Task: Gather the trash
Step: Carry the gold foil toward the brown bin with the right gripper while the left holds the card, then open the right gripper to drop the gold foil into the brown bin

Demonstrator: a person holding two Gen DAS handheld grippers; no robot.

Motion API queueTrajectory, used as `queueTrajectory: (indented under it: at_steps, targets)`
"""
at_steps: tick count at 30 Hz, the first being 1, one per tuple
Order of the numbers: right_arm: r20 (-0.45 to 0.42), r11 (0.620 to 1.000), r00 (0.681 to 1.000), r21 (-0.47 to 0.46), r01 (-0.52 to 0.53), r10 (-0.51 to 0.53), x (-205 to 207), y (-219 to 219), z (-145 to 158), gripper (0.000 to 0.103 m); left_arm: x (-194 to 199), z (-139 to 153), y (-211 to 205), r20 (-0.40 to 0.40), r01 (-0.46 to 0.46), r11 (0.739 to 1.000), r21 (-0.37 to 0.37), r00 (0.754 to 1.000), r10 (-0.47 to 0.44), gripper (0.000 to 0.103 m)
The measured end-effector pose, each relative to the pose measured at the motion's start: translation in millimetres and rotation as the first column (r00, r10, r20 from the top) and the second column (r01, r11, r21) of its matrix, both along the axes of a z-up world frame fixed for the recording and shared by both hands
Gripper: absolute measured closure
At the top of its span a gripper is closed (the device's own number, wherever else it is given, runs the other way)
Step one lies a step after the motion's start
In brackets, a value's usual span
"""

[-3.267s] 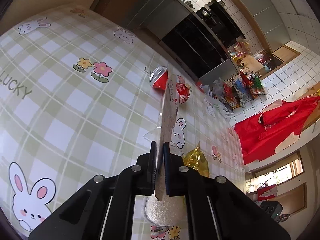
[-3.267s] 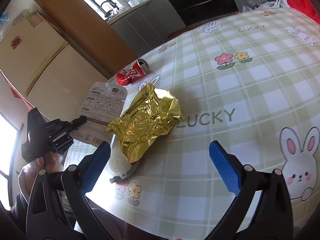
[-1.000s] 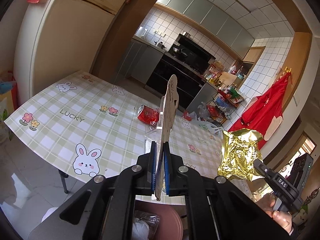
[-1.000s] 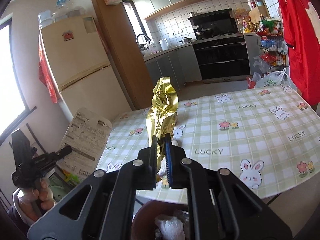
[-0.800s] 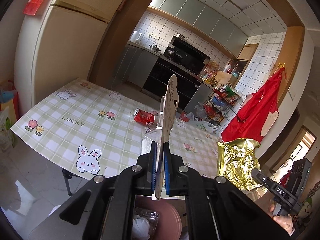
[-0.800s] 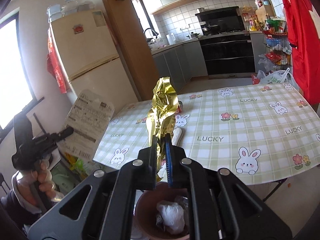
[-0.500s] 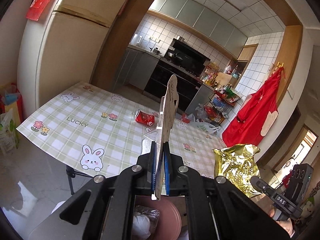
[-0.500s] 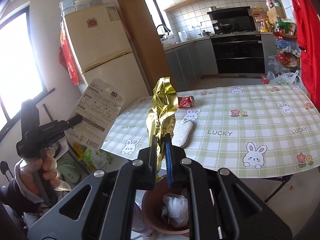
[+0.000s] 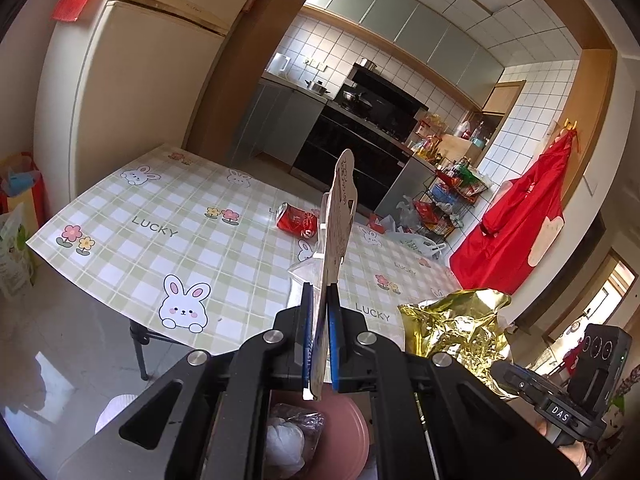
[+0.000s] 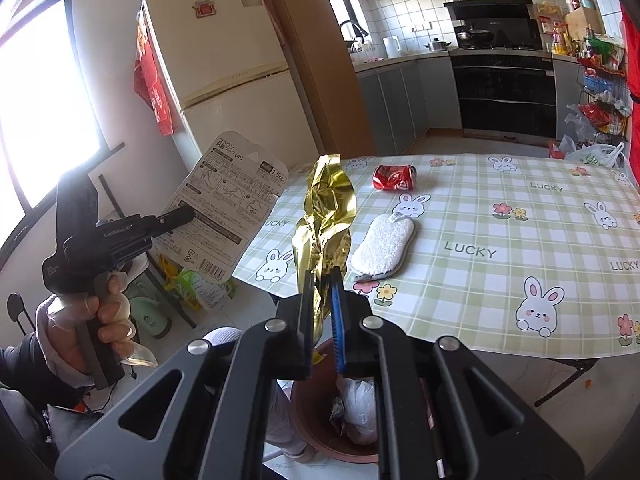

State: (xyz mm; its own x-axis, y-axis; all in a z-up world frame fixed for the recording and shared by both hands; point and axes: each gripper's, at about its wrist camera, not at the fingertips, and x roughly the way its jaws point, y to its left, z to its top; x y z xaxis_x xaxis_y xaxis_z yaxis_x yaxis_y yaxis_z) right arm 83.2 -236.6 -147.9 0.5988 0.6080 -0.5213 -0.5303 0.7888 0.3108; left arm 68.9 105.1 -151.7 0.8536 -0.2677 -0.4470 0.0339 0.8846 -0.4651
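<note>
My left gripper [image 9: 320, 340] is shut on a flat card package [image 9: 339, 216], held edge-on above a pink trash bin [image 9: 344, 428]. The package also shows in the right wrist view [image 10: 232, 204], held by the left gripper [image 10: 188, 212]. My right gripper [image 10: 322, 312] is shut on a crumpled gold foil wrapper [image 10: 326, 208], upright over the pink bin [image 10: 316, 432]. The wrapper also shows in the left wrist view [image 9: 460, 328]. A crushed red can [image 10: 394, 178] and a white sponge pad [image 10: 384, 244] lie on the checked table [image 10: 500, 264].
The bin holds white bagged trash [image 10: 358, 400]. A cream fridge [image 10: 224, 68] stands left of the table. Bags [image 10: 192, 280] sit on the floor by the window. A kitchen counter and oven [image 10: 500, 92] are behind the table. A red apron [image 9: 516, 216] hangs at the right.
Both grippers have pulled back from the table and risen slightly, each keeping its item. The pink bin shows more fully beneath them.
</note>
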Motion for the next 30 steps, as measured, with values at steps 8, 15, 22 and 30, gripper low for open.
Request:
queueTrajectory:
  at_steps: [8, 15, 22, 30]
  targets:
    - [-0.043, 1.000, 0.999, -0.013, -0.003, 0.002, 3.9, 6.3, -12.2, 0.088, 2.5, -9.4, 3.3, -0.021, -0.007, 1.000, -0.007, 1.000, 0.007, 0.096]
    - [-0.049, 1.000, 0.999, 0.012, 0.023, -0.023, 4.4, -0.1, -11.3, 0.079, 1.6, -11.9, 2.3, -0.023, -0.004, 1.000, -0.005, 1.000, 0.004, 0.096]
    - [0.016, 0.996, 0.996, 0.000, 0.090, -0.090, 1.0, -8.8, 0.5, 0.025, -0.7, -7.4, -9.9, 0.000, 0.028, 0.999, 0.044, 1.000, -0.028, 0.096]
    - [0.069, 0.977, 0.977, -0.060, 0.206, -0.202, 2.9, -20.3, 10.7, 0.006, 1.1, -3.7, -31.9, 0.012, 0.171, 0.984, 0.041, 0.985, -0.172, 0.096]
